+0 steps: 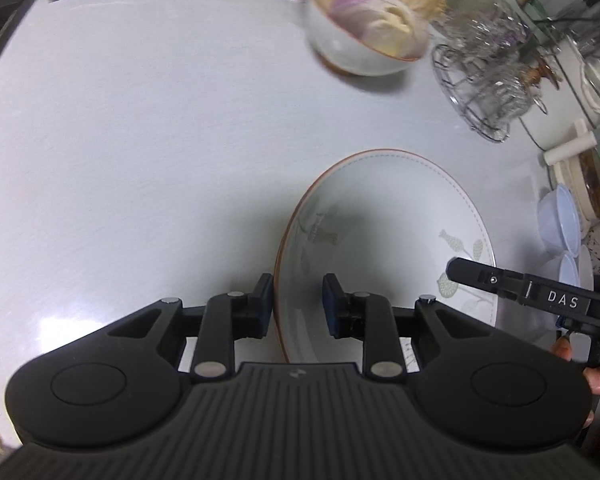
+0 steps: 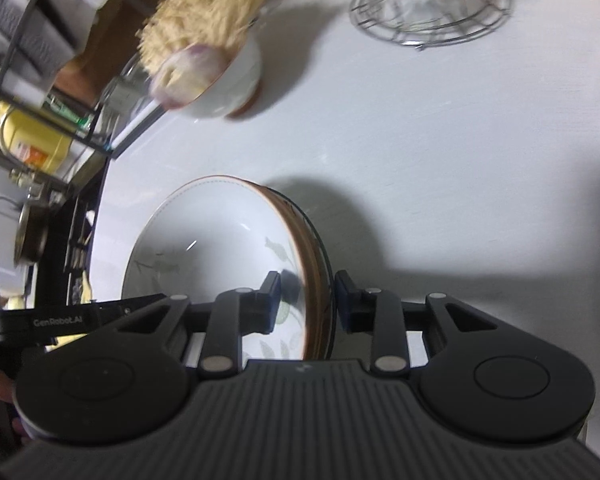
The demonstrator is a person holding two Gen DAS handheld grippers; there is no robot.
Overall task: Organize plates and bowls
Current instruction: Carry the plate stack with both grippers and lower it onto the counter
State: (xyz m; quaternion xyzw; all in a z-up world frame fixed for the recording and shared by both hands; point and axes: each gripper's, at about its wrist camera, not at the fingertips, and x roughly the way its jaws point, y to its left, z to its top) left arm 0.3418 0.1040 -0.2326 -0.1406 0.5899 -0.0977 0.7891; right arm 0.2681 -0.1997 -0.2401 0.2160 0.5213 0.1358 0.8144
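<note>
A white plate [image 1: 384, 216] with a brown rim and a plant pattern lies on the white counter. It also shows in the right wrist view [image 2: 216, 236], where more brown rims show stacked under it. My left gripper [image 1: 298, 304] straddles the plate's left rim, jaws partly open, one finger on each side. My right gripper [image 2: 308, 300] straddles the right rim of the stack the same way. A white bowl [image 1: 360, 46] holding onion pieces and dry noodles stands farther back; it also shows in the right wrist view [image 2: 220, 92].
A wire rack with glassware [image 1: 488, 76] stands at the back right, also in the right wrist view [image 2: 432, 0]. Pale blue bowls [image 1: 560, 224] sit at the counter's right edge. A yellow bottle [image 2: 28, 140] and shelves lie beyond the left edge.
</note>
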